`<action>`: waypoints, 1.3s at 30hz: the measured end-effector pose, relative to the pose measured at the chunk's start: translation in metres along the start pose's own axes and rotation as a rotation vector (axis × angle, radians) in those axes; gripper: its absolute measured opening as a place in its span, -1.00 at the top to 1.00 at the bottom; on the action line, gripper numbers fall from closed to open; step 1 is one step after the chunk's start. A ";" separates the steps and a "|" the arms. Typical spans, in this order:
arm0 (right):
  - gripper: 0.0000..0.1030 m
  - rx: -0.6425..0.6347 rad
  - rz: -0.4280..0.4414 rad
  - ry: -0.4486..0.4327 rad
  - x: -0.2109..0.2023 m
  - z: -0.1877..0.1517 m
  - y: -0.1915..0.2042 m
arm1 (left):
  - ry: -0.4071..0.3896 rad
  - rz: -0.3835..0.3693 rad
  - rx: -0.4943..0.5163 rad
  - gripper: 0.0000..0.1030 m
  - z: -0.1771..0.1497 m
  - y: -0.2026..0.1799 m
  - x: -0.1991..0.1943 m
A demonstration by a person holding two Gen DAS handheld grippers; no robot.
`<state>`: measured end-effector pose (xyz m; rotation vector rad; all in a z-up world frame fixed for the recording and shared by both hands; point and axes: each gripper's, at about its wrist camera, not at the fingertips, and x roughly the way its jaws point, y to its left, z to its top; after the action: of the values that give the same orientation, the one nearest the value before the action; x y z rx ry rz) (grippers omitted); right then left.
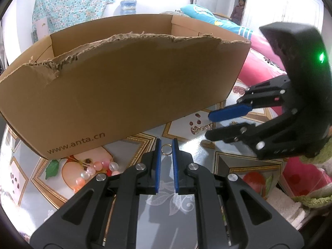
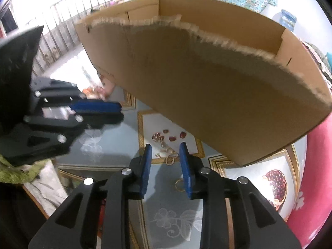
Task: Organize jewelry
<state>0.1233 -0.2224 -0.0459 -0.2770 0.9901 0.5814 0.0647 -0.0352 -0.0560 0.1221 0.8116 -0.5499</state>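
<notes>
From the left wrist camera, the left gripper (image 1: pixel 166 145) points down at a table (image 1: pixel 186 157) covered with a fruit-patterned cloth. Its blue pads stand close together with only a narrow slit between them. A small gold ring (image 1: pixel 166 149) lies on the cloth right at the fingertips, showing in that slit; whether the pads pinch it cannot be told. A bracelet of pink and clear beads (image 1: pixel 97 171) lies on the cloth to the left of the fingers, near the foot of a torn cardboard box (image 1: pixel 124 87) printed with a web address. The box stands just beyond the fingertips. To the right, the right gripper (image 1: pixel 209 125) reaches in sideways, its jaws partly apart. A gold chain (image 1: pixel 200 128) lies on the cloth at its tips, not gripped. A person (image 1: pixel 238 10) stands in a far doorway.

From the right wrist camera, the right gripper (image 2: pixel 165 148) has its blue pads clearly apart and nothing clamped between them. The gold chain (image 2: pixel 166 153) lies in a small heap on the table (image 2: pixel 116 137) just past the fingertips, in line with the gap. A second gold ring (image 2: pixel 179 184) lies on the cloth further back between the fingers, partly hidden by the right pad. The cardboard box (image 2: pixel 207 83) fills the view above and to the right. The left gripper (image 2: pixel 121 113) enters from the left, blurred, its jaws nearly together. The beads (image 2: pixel 95 92) show faintly beyond it.
</notes>
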 end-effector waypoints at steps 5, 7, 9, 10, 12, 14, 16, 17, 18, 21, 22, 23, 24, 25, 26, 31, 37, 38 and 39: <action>0.61 0.013 0.003 0.004 -0.006 0.003 0.001 | 0.000 -0.004 -0.005 0.82 -0.001 0.002 0.001; 0.61 0.015 0.002 0.004 -0.006 0.003 0.000 | -0.002 -0.005 -0.005 0.82 -0.001 0.002 0.002; 0.61 0.021 0.002 0.002 -0.008 0.004 -0.001 | -0.002 -0.006 -0.004 0.82 -0.001 0.002 0.001; 0.61 0.025 0.004 0.001 -0.008 0.005 -0.001 | -0.003 -0.006 -0.004 0.82 -0.001 0.002 0.001; 0.61 0.033 0.006 -0.001 -0.006 0.007 0.002 | -0.004 -0.005 -0.003 0.82 -0.001 0.002 0.001; 0.61 0.039 0.009 -0.002 -0.006 0.004 0.000 | -0.006 -0.003 -0.005 0.82 -0.001 0.002 0.000; 0.61 0.046 0.018 -0.008 -0.008 0.000 0.001 | -0.008 -0.001 -0.006 0.82 -0.001 0.003 -0.001; 0.61 0.045 0.018 -0.012 -0.010 0.000 0.001 | -0.008 0.000 -0.006 0.82 -0.001 0.003 -0.002; 0.61 0.044 0.018 -0.019 -0.014 0.000 0.000 | -0.009 0.000 -0.007 0.82 -0.001 0.003 -0.002; 0.61 0.047 0.025 -0.039 -0.026 -0.003 -0.005 | -0.017 -0.008 -0.008 0.82 -0.002 0.003 -0.006; 0.61 0.047 0.026 -0.051 -0.033 -0.002 -0.004 | -0.022 -0.014 -0.010 0.82 -0.002 0.002 -0.009; 0.61 0.046 0.027 -0.065 -0.040 -0.002 -0.004 | -0.026 -0.018 -0.010 0.82 -0.001 0.002 -0.011; 0.61 0.048 0.037 -0.083 -0.049 -0.002 -0.004 | -0.033 -0.022 -0.011 0.82 -0.001 0.001 -0.013; 0.61 0.052 0.048 -0.099 -0.055 -0.001 -0.004 | -0.046 -0.031 -0.012 0.82 0.000 0.001 -0.019; 0.61 0.056 0.064 -0.124 -0.066 0.001 -0.004 | -0.056 -0.038 -0.012 0.82 0.001 0.000 -0.023; 0.61 0.060 0.098 -0.254 -0.113 0.017 -0.007 | -0.142 -0.102 -0.019 0.82 0.017 -0.003 -0.061; 0.61 0.066 0.114 -0.333 -0.132 0.058 -0.022 | -0.218 -0.135 0.000 0.82 0.055 0.005 -0.097; 0.61 0.069 0.124 -0.326 -0.129 0.066 -0.025 | -0.231 -0.139 0.001 0.82 0.064 0.008 -0.101; 0.61 0.082 0.144 -0.307 -0.124 0.077 -0.032 | -0.233 -0.140 -0.004 0.82 0.072 0.012 -0.101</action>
<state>0.1451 -0.2535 0.0990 -0.0410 0.7380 0.6896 0.0619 -0.0053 0.0649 -0.0029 0.5963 -0.6812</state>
